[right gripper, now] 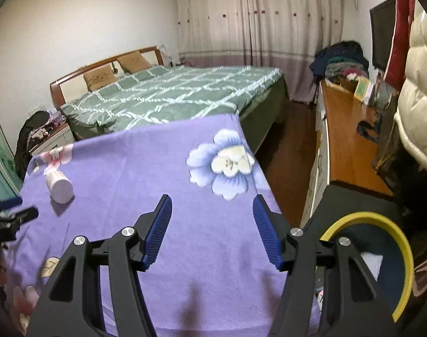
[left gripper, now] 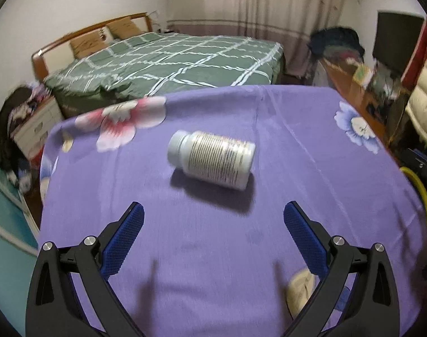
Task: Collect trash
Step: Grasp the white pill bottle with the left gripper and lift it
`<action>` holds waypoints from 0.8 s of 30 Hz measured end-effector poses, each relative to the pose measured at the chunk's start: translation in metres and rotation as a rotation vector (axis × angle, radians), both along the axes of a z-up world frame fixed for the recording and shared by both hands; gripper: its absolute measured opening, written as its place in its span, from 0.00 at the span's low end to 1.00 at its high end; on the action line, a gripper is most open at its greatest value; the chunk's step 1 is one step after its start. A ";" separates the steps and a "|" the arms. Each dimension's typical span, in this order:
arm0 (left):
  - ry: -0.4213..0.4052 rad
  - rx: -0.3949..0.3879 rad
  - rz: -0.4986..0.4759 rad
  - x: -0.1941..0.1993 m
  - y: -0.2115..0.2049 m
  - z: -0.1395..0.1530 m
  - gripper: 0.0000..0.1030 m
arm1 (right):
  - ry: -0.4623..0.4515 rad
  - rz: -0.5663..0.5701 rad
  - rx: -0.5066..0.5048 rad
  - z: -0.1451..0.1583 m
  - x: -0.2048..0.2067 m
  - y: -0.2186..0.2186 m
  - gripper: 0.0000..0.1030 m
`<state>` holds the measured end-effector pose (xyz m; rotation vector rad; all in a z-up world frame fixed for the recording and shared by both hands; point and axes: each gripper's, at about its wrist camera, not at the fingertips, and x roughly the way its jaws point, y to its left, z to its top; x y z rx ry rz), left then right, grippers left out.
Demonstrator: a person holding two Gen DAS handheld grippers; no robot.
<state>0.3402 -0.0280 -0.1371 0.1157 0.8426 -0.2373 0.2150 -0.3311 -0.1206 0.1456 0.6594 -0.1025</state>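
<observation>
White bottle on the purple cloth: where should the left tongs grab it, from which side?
Grip the bottle across its labelled body, mid-length. It lies on its side, cap to the left, straight ahead of the open left tongs, so come from the near side, one pad on each flank.

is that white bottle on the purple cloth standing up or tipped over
Tipped over: the white bottle lies on its side on the purple cloth, cap pointing sideways.

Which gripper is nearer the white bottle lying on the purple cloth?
Left. The left gripper faces the white bottle, which lies just ahead of its open fingers. The right gripper is off to the side near the table's right edge, with the bottle far to its left.
</observation>
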 end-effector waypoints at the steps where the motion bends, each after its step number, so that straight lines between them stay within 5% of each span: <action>1: 0.000 0.017 -0.012 0.009 -0.003 0.000 0.95 | 0.002 -0.004 0.002 -0.001 0.000 -0.001 0.56; 24: 0.065 0.062 -0.092 0.093 -0.019 -0.022 0.93 | 0.031 0.026 0.000 -0.010 0.000 0.004 0.56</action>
